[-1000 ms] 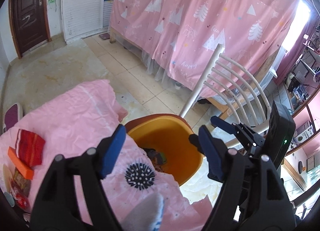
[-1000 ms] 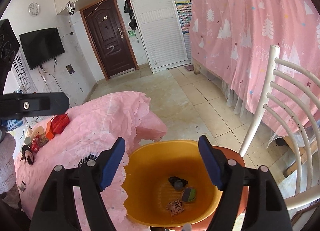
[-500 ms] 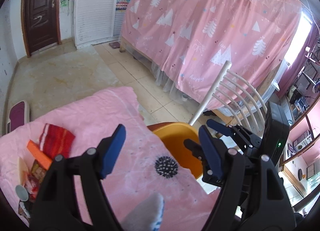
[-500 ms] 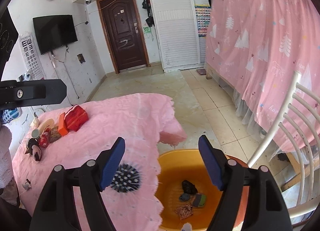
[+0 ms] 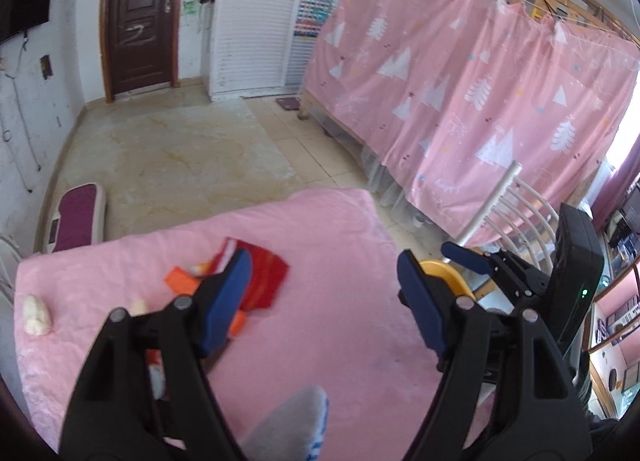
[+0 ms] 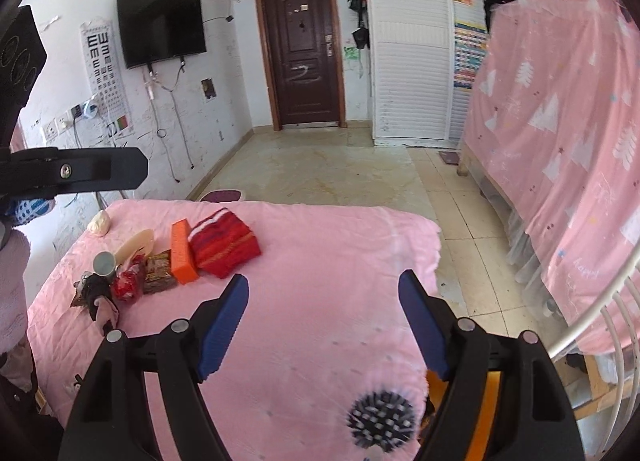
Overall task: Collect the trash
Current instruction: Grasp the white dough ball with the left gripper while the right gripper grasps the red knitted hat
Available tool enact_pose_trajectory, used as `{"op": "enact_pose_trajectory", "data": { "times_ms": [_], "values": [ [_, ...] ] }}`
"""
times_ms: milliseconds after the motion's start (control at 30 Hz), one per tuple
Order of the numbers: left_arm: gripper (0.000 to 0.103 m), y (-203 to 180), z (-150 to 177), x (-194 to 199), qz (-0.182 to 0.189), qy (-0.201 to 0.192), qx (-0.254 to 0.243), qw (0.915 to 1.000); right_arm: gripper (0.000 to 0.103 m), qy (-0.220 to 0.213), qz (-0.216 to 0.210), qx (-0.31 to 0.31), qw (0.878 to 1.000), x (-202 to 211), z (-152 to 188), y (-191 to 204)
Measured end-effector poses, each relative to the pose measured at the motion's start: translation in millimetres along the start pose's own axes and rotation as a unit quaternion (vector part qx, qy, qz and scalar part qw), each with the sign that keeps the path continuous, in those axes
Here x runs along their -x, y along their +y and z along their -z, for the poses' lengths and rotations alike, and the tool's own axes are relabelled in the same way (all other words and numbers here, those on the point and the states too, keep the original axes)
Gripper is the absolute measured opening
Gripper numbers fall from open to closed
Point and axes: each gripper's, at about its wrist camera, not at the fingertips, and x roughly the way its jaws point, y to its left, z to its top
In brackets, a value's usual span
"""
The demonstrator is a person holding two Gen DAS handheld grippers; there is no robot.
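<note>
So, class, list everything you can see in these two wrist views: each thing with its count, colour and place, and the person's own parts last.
Pink tablecloth: one, pink, covering the table.
Red striped fabric pouch: one, red, on the cloth, far left.
Orange rectangular box: one, orange, touching the pouch's left side.
Snack wrappers: a small heap, red and brown, left of the box.
Grey cup: one, grey, at the heap's left.
Crumpled white paper ball: one, white, far left corner.
Black spiky ball: one, black, near edge.
Orange plastic basin: one, orange, beyond the table's right edge.
White slatted chair: one, white, behind the basin.
Left gripper: black, blue pads, empty.
Right gripper: same, opening, empty.
</note>
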Motion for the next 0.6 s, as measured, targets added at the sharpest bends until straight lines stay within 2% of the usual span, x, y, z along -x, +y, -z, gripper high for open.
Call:
{"op": "enact_pose_trajectory", "data": {
  "times_ms": [233, 600],
  "values": [
    [0.077, 66, 6, 16, -0.058, 0.002, 0.020, 0.9981, 0.069, 0.015, -0.018, 0.031, 0.999, -31, -22, 42],
    [0.077, 148, 22, 31, -0.130, 0.018, 0.047, 0.9902, 0.069, 0.045, -0.043, 0.042, 0.997, -71, -35, 75]
  ]
}}
